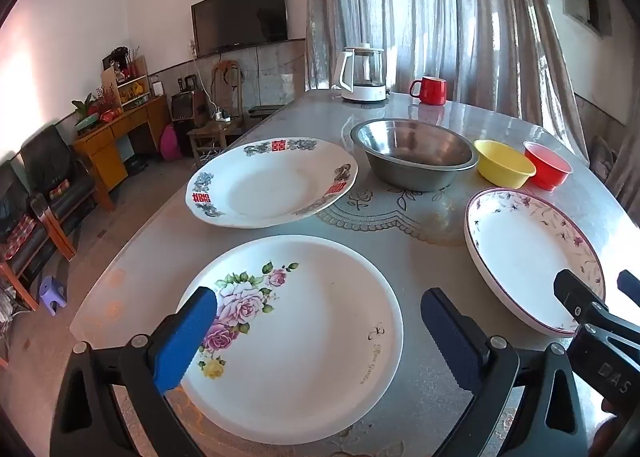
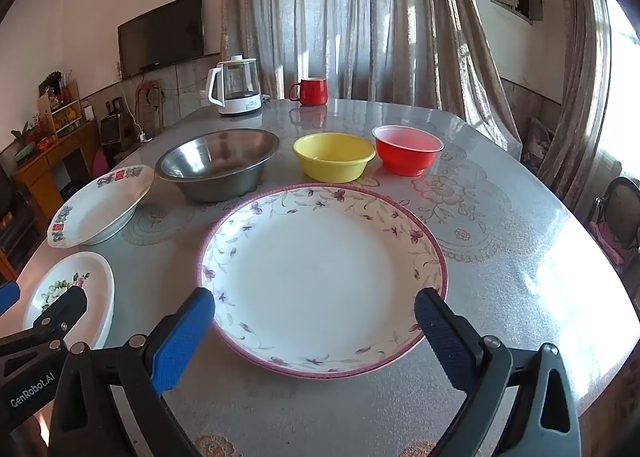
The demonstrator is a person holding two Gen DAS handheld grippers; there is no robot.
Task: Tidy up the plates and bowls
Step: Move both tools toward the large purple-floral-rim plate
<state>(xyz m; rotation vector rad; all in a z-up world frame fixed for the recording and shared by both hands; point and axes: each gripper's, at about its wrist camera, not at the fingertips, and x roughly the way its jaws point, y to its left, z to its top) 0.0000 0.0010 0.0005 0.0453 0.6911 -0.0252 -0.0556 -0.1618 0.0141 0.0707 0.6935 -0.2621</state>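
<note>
Both claws, left gripper (image 1: 318,331) and right gripper (image 2: 314,331), are wide open, holding nothing. Rose plate (image 1: 292,337) sits under my left, purple-rimmed plate (image 2: 320,277) under my right. Nothing's stacked: red-character plate (image 1: 272,181), steel bowl (image 2: 218,163), yellow bowl (image 2: 334,155), red bowl (image 2: 408,149) all separate. Basically everything's left to do, I'd say.

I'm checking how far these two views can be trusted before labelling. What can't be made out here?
- Rose plate: near rim hidden by the left gripper in the left view; cut by the frame edge in the right view.
- Purple-rimmed plate: near-right rim covered by the right gripper in the left view.
- Script on the rose plate: too small to read.
- Steel bowl: glare blurs its bottom in both views.
</note>
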